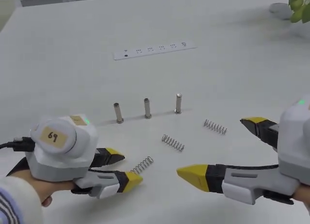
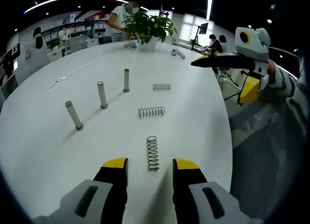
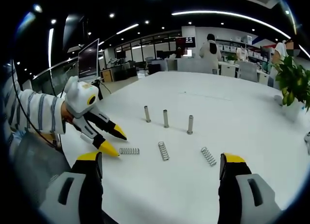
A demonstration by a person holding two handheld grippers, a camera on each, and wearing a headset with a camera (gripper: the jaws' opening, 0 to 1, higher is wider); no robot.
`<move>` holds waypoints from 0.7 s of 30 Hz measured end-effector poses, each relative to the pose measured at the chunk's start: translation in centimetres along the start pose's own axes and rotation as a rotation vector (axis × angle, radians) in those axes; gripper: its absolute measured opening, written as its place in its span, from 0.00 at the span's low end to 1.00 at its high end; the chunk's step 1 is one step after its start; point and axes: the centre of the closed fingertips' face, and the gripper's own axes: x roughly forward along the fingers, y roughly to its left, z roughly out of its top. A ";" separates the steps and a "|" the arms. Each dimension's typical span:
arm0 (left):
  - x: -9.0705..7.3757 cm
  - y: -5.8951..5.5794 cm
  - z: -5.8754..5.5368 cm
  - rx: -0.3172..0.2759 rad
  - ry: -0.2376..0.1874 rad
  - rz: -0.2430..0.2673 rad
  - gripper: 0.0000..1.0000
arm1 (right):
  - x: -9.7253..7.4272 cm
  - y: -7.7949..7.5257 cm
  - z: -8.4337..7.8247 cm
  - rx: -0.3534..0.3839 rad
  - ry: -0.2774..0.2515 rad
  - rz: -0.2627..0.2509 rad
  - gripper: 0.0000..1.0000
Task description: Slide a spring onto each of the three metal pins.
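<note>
Three upright metal pins (image 1: 118, 112) (image 1: 147, 108) (image 1: 178, 103) stand in a row on the white table, all bare. Three springs lie flat in front of them: near (image 1: 142, 164), middle (image 1: 173, 142), far right (image 1: 215, 126). My left gripper (image 1: 127, 168) is open, with the near spring (image 2: 152, 153) lying just ahead of its yellow tips, partly between them and untouched. My right gripper (image 1: 218, 146) is wide open low over the table, and the middle spring (image 3: 162, 150) and the right spring (image 3: 209, 156) lie ahead of its jaws. Neither gripper holds anything.
A white power strip (image 1: 154, 50) lies behind the pins. A potted plant (image 1: 300, 6) stands at the far right corner. The table edge (image 2: 227, 137) runs close on the near side. People and desks are in the room beyond.
</note>
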 end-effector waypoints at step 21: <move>1.0 -0.3 -1.0 0.029 0.038 -0.002 0.15 | 0.1 -0.1 -0.6 0.009 0.031 -0.005 1.00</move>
